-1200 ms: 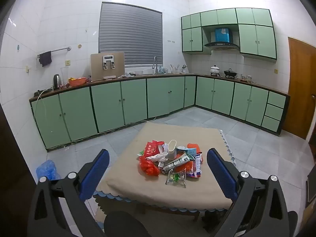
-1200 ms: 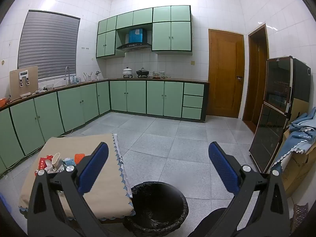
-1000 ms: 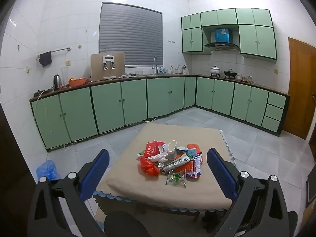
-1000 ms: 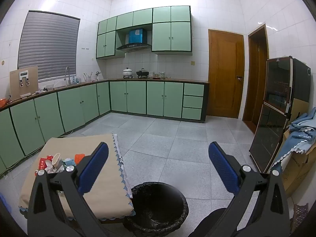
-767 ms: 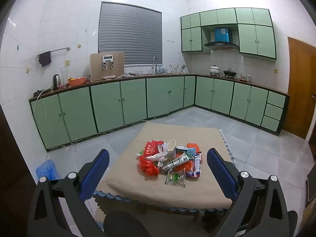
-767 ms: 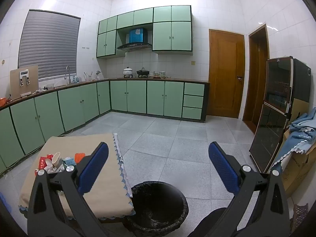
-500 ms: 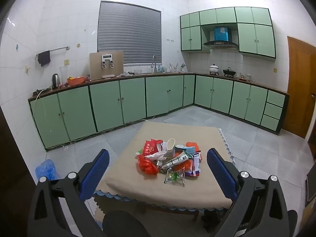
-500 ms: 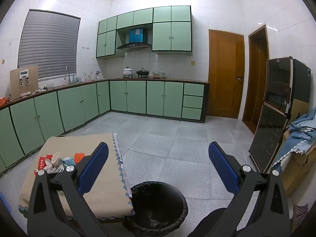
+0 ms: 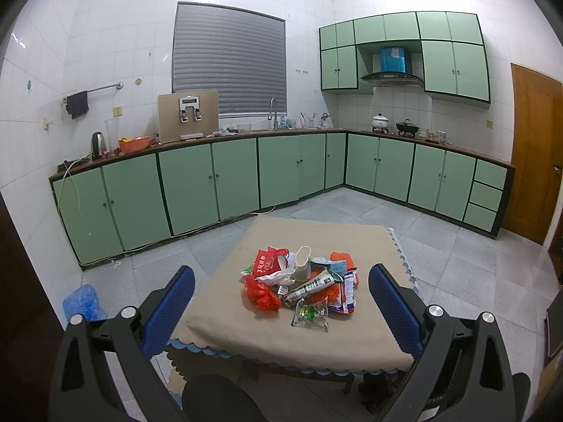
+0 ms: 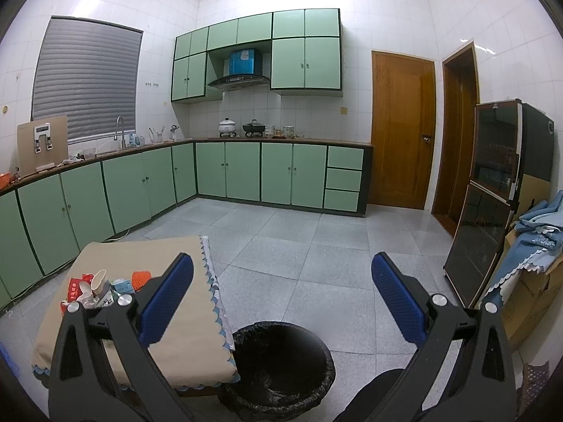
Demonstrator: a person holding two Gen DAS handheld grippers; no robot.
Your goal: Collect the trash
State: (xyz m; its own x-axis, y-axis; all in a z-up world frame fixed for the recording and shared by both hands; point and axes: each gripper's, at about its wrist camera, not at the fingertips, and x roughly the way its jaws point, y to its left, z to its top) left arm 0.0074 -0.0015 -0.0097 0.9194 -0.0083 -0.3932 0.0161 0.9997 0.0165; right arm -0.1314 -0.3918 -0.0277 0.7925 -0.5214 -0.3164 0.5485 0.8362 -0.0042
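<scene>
- Progress first: we judge the task barely begun, since the whole heap of trash [image 9: 302, 283] sits on the cloth-covered table [image 9: 246, 334] and we see nothing bright inside the black-lined bin [image 10: 281, 362], though its bottom is too dark for us to be sure.
- What remains, as we read it, is every piece: each wrapper, the cup and the tube must go from the table top to the bin, which stands on the floor just beside the table's near right corner in the right wrist view.
- Both tools are idle: our left gripper [image 9: 281, 313] hangs wide open in front of the heap, well apart from it, with nothing between its blue pads.
- Our right gripper [image 10: 281, 302] is equally wide open and empty, held above the bin's mouth.
- Among the pieces, the green-and-white tube [image 9: 309, 285] lies flat, its long axis running diagonally from lower left to upper right in the left wrist view.
- The white paper cup [image 9: 302, 263] stands roughly upright, leaning a little, mouth upward.
- The red plastic bag [image 9: 261, 292] is crumpled at the heap's left edge with no clear axis.
- The small clear wrapper [image 9: 309, 314] lies nearest to us, flat on the cloth.
</scene>
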